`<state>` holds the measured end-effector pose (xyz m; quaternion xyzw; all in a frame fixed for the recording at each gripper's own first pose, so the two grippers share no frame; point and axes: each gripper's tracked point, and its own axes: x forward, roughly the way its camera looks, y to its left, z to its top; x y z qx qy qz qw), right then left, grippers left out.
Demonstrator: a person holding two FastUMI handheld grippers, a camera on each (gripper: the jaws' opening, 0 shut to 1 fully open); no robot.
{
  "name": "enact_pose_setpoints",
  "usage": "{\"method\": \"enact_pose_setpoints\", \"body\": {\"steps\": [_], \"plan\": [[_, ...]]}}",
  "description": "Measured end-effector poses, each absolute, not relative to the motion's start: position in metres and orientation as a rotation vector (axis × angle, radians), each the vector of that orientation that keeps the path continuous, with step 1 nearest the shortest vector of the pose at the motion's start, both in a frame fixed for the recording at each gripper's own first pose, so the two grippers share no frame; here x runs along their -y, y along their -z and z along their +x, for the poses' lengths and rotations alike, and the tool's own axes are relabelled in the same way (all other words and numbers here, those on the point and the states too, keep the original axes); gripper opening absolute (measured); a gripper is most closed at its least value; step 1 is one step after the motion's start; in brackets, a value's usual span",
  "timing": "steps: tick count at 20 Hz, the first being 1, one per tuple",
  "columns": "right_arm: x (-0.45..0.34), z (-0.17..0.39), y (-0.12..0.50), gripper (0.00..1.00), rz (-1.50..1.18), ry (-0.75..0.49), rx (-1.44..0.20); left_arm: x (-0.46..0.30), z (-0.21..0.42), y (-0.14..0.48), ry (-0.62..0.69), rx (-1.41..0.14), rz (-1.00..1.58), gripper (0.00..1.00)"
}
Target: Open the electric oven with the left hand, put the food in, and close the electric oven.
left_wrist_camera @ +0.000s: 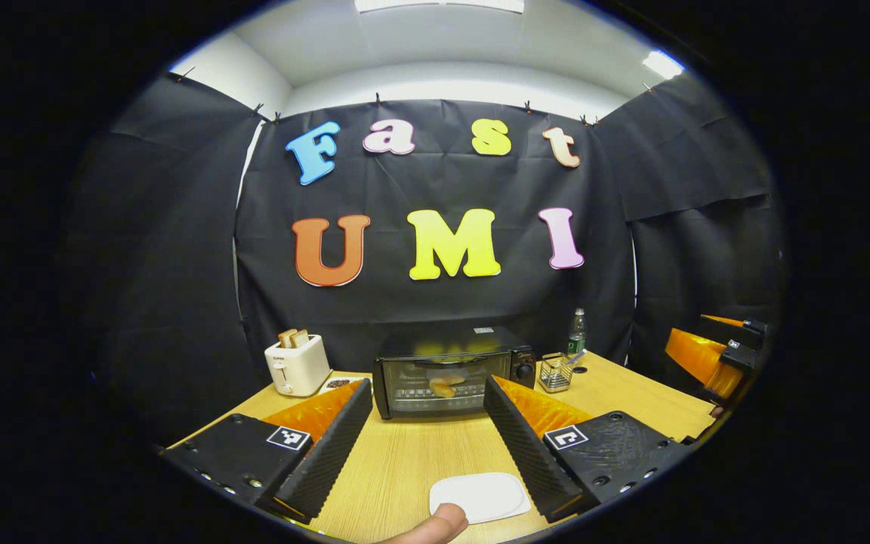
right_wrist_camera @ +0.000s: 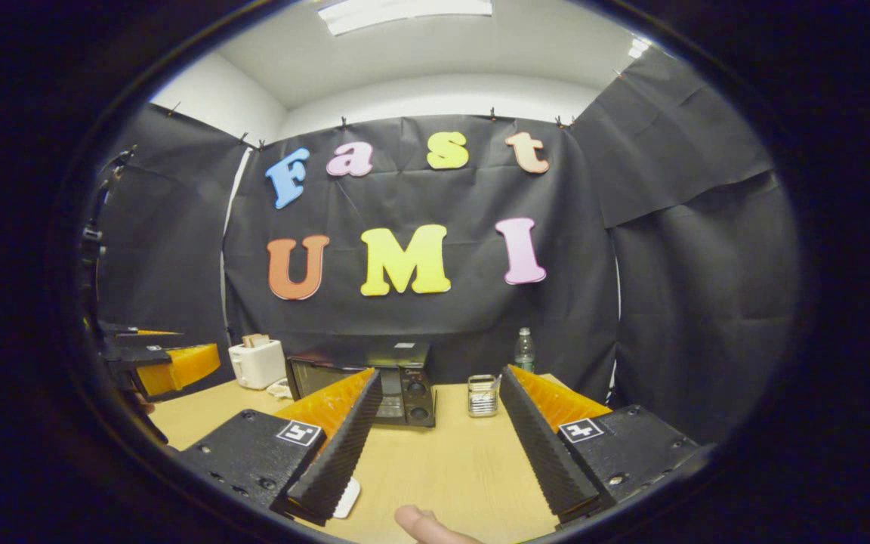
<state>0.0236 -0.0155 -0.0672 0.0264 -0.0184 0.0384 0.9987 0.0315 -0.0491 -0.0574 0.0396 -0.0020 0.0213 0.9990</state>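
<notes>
The black electric oven (left_wrist_camera: 446, 372) stands at the back of the wooden table with its glass door shut; a piece of bread (left_wrist_camera: 442, 387) shows inside through the glass. My left gripper (left_wrist_camera: 429, 408) hangs open above the table in front of the oven, nothing between its fingers. An empty white plate (left_wrist_camera: 480, 497) lies near the front edge below it. In the right gripper view the oven (right_wrist_camera: 374, 385) stands left of centre, and my right gripper (right_wrist_camera: 441, 408) is open and empty. The left gripper (right_wrist_camera: 171, 366) shows at that view's left edge, the right gripper (left_wrist_camera: 711, 355) at the other view's right edge.
A white toaster (left_wrist_camera: 297, 364) with two bread slices stands left of the oven. A small wire basket (left_wrist_camera: 556, 372) with utensils and a green-labelled bottle (left_wrist_camera: 576, 332) stand to its right. A fingertip (left_wrist_camera: 435, 525) shows at the bottom edge of each view. The table (left_wrist_camera: 420, 461) is light wood.
</notes>
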Motion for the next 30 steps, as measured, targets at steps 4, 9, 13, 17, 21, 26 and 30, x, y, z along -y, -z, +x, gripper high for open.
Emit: {"method": "enact_pose_setpoints", "body": {"steps": [4, 9, 13, 17, 21, 26, 30], "plan": [[0.004, -0.001, 0.067, 0.96, 0.033, -0.089, 0.024, 0.048, -0.011, 0.052, -0.025, 0.041, 0.037, 0.97], [-0.001, -0.028, 0.077, 0.99, 0.037, -0.081, 0.001, 0.037, -0.043, 0.058, -0.010, 0.043, 0.043, 0.97], [-0.002, -0.039, 0.075, 0.96, 0.022, -0.082, -0.002, 0.031, -0.054, 0.062, -0.005, 0.051, 0.034, 0.97], [-0.007, -0.044, 0.072, 0.96, 0.007, -0.097, 0.008, 0.023, -0.052, 0.066, -0.032, 0.057, 0.015, 0.97], [-0.009, -0.045, 0.076, 0.96, 0.009, -0.119, 0.010, 0.022, -0.052, 0.070, -0.029, 0.055, 0.020, 0.96], [-0.011, -0.046, 0.085, 0.96, 0.012, -0.136, -0.004, 0.025, -0.050, 0.075, -0.024, 0.056, 0.025, 0.96], [-0.010, -0.048, 0.085, 0.97, 0.029, -0.143, 0.005, 0.021, -0.048, 0.082, -0.041, 0.042, 0.044, 0.96]]}}
